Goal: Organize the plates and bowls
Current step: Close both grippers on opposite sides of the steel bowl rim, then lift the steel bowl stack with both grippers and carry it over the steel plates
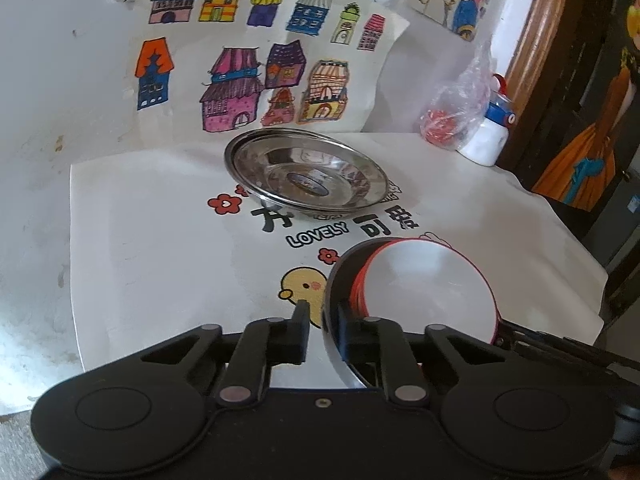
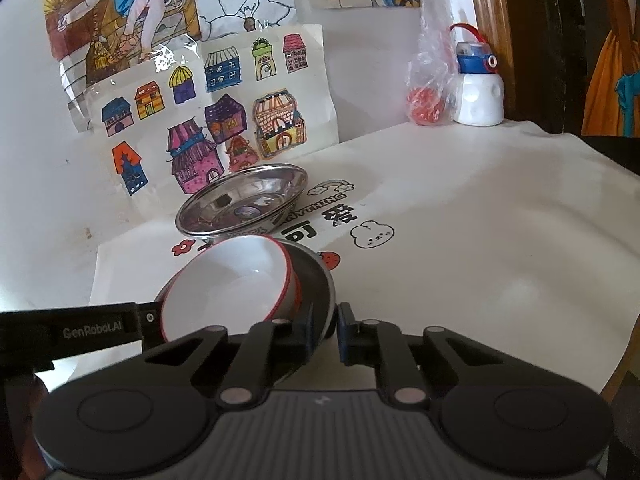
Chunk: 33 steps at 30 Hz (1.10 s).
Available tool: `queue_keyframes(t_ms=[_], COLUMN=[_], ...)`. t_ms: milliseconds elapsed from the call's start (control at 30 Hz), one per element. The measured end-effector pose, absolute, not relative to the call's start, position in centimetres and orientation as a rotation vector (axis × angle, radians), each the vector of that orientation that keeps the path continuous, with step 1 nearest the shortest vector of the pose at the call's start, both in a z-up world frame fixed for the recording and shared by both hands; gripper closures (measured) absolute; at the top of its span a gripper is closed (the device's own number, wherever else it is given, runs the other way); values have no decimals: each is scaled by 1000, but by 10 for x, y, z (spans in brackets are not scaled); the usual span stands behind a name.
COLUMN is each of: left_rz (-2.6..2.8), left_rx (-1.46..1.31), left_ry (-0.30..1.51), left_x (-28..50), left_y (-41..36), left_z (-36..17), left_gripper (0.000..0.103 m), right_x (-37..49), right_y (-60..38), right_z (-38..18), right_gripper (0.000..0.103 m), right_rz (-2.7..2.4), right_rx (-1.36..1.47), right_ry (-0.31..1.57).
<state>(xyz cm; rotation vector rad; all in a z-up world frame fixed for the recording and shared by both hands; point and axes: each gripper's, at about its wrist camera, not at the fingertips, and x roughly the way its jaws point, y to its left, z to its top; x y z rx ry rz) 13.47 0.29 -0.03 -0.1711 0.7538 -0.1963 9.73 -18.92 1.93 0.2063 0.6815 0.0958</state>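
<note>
Mid-carry — left gripper (image 1: 323, 330) and right gripper (image 2: 325, 330) each pinching the rim of the steel plate (image 2: 316, 280) bearing the red-rimmed bowl (image 2: 228, 284), next needing a level lowering onto the far steel plate (image 1: 306, 172).

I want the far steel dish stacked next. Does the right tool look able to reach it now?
Probably not directly: the right tool straddles the rim of the nearer steel plate carrying the red-rimmed white bowl, which lies between it and the far steel dish.
</note>
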Motion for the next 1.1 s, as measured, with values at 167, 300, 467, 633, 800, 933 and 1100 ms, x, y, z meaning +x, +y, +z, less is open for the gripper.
queue_keyframes(t_ms=[167,300,467,633,800,933,1100], left_rz=[-199,-199,-200,-206,-216,-225,-227], left_rx=[-174,-190,-214,-225,-241,-247,-242], left_ry=[750,745,757,765,776,781,771], left_x=[133,131,127,122,119,119,118], left_y=[1,2,3,1,0,-2,-4], left_z=[-1,-1,-1,-2,-2,-1,1], left_gripper=[94,95,96,97,97,97,97], right_x=[94,91,85,77,72,71,73], right_y=[-190,-191,-194,-197,-200,-201,-201], right_z=[18,19,19,20,20,21,22], right_gripper=[89,89,89,89,89,89,89], right_rz=[87,78,71,62,49,45,43], right_rx=[228,236,250,260,270,272,273], right_ry=[673,670,674,673,670,666,664])
